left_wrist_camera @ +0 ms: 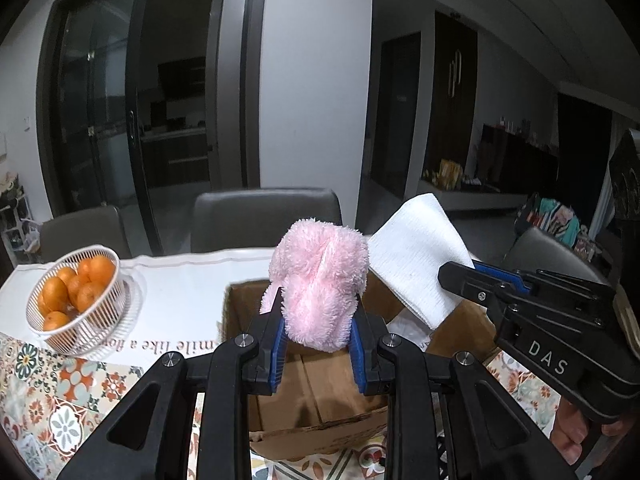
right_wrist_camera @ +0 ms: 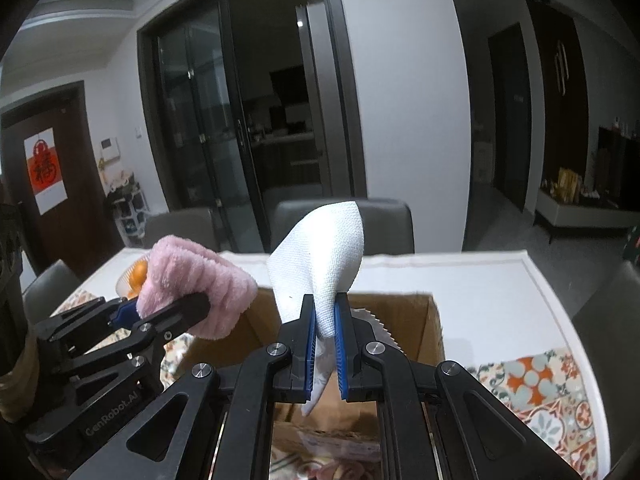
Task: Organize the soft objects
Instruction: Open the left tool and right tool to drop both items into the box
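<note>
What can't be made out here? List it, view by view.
- Left wrist view: the cardboard box floor is partly hidden by the left gripper and its pink fluffy cloth.
- Left wrist view: the hand holding the right gripper is cut off by the frame edge.
- Right wrist view: the orange basket sits mostly behind the pink cloth.
- Right wrist view: the box contents are blocked by the white cloth.

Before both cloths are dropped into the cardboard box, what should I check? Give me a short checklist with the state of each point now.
1. Left gripper pinches the pink fluffy cloth: ok.
2. Right gripper pinches the white cloth: ok.
3. Cardboard box is open at the top: ok.
4. Both cloths are above the box opening: ok.
5. Free room inside the box: cannot tell, something white already lies there.
6. Basket of oranges stands apart from the box: ok.
</note>
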The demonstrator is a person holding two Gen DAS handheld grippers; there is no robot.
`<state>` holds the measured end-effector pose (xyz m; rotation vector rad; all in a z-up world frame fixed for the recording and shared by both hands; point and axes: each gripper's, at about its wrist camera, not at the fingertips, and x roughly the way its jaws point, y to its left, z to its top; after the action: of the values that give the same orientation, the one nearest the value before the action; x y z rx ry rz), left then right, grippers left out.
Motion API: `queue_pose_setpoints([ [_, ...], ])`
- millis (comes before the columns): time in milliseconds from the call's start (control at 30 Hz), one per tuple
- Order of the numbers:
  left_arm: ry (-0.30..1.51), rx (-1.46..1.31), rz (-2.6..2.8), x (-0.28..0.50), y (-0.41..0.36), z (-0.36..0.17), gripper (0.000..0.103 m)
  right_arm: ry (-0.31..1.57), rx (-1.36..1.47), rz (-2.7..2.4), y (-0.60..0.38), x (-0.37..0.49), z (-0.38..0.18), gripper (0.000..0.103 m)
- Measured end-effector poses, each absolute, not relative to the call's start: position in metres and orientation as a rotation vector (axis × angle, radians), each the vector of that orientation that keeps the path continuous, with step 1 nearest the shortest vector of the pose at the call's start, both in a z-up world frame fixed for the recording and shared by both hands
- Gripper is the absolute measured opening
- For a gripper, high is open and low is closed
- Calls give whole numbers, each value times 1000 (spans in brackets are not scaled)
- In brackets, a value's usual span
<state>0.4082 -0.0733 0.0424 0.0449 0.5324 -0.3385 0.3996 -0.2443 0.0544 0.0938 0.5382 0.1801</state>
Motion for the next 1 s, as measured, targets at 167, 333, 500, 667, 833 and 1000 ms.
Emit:
queue_pose_setpoints([
  [167,597,58,-345,418,-81,18,28,611,109,180,-251,413,30,10],
  [333,644,54,-351,425,-85,3,36,674,100,176,-253,422,12,10],
  [500,653,50,-359,426,-86,1,56,706,96,178,-254,425,6,26],
  [667,641,64,-348,420,-85,7,64,685,92,140,-257,418,9,41],
  [833,586,79,-329,397,-84,18,70,652,89,110,-260,401,21,44],
  [1000,550,72,-320,371,-78,30,71,603,62,82,-259,375,35,51],
])
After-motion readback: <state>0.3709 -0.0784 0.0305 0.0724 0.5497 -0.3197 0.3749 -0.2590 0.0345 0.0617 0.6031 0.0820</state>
